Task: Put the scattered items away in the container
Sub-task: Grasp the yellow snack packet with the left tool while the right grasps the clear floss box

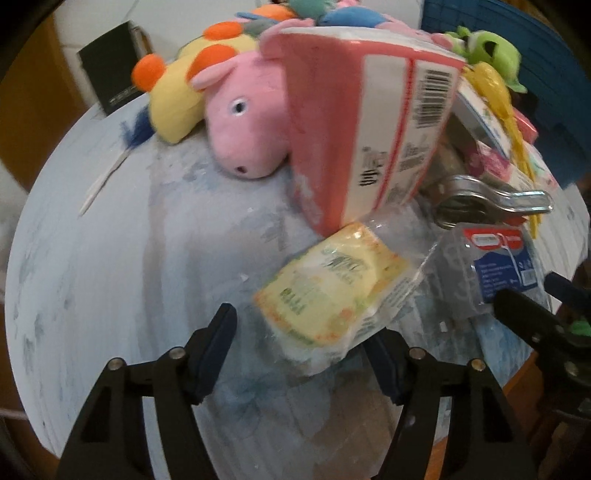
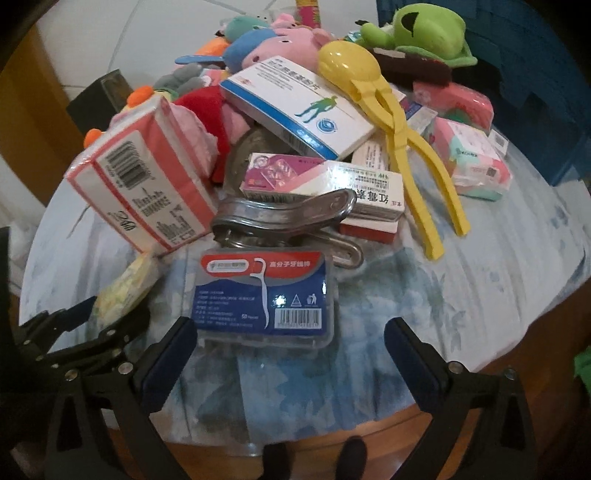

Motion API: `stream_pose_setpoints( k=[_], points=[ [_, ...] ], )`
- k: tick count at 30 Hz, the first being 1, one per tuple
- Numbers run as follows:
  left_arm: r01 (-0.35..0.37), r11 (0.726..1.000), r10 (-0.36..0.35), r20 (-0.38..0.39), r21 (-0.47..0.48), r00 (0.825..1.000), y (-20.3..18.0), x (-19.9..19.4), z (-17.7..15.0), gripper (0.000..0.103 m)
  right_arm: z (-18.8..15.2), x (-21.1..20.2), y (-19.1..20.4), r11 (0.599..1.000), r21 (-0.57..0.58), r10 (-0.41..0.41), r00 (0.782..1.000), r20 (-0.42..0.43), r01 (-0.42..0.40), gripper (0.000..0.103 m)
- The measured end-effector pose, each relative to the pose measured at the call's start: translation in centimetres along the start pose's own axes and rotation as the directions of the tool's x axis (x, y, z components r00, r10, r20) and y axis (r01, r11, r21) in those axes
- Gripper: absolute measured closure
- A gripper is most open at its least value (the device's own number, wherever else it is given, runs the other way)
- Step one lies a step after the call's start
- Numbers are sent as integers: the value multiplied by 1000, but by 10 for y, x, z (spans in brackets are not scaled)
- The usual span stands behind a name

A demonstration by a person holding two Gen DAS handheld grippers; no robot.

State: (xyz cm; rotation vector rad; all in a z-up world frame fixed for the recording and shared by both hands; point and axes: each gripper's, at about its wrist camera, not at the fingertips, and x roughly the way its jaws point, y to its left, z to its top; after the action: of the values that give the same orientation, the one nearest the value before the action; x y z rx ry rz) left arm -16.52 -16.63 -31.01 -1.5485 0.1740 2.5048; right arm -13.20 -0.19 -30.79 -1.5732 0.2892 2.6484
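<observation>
A yellow tissue packet [image 1: 328, 295] lies on the round pale-blue table [image 1: 110, 277], just ahead of my left gripper [image 1: 301, 350], which is open around its near end. It also shows in the right wrist view [image 2: 123, 291]. A clear dental floss box with a blue and red label [image 2: 266, 291] lies in front of my right gripper [image 2: 290, 350], which is open and empty. A blue crate [image 1: 535, 55] stands at the far right. A pink tissue pack [image 1: 362, 122] leans on the pile.
The far half of the table holds a pile: a pink pig plush [image 1: 243, 125], a yellow plush [image 1: 184, 92], a metal clamp [image 2: 288, 221], medicine boxes [image 2: 295, 110], yellow plastic tongs [image 2: 399, 122] and a green plush [image 2: 424, 33]. A dark box [image 1: 110, 66] stands beyond the table.
</observation>
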Motion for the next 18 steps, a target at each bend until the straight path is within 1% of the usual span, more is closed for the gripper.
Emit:
stream_pose_setpoints(
  k=[3,4,6,7,8,9,10,12,18],
  points=[
    [9,999,-11,37,52,999,-3,-3,2,36,3,5,3,1000,9,16,1000,8,-16,0],
    [13,998,-15,41,60,999,-3,-4,2,38,4,7,6,1000,5,22,1000,13,-22,0],
    [7,997,-10,40,81,999,-4,-4,3,52,5,10,9,1000,1,30,1000,10,-30,0],
    [-2,996,-1,39,90,999,-4,-4,2,56,6,11,10,999,-3,34,999,8,-34,0],
    [-10,995,6,39,95,999,-3,-4,2,64,5,12,11,999,-6,32,999,7,-32,3],
    [-8,996,5,38,91,999,-1,-6,2,67,4,12,11,999,-9,33,999,4,-33,11],
    [2,996,-5,35,84,999,2,-8,2,69,3,13,11,999,-11,36,999,0,-36,12],
    [7,997,-9,33,77,999,5,-10,1,72,1,13,11,999,-21,35,999,-7,-35,13],
    [6,998,-9,39,56,999,13,-19,-2,73,0,10,12,998,-46,32,999,-15,-33,13]
  ],
)
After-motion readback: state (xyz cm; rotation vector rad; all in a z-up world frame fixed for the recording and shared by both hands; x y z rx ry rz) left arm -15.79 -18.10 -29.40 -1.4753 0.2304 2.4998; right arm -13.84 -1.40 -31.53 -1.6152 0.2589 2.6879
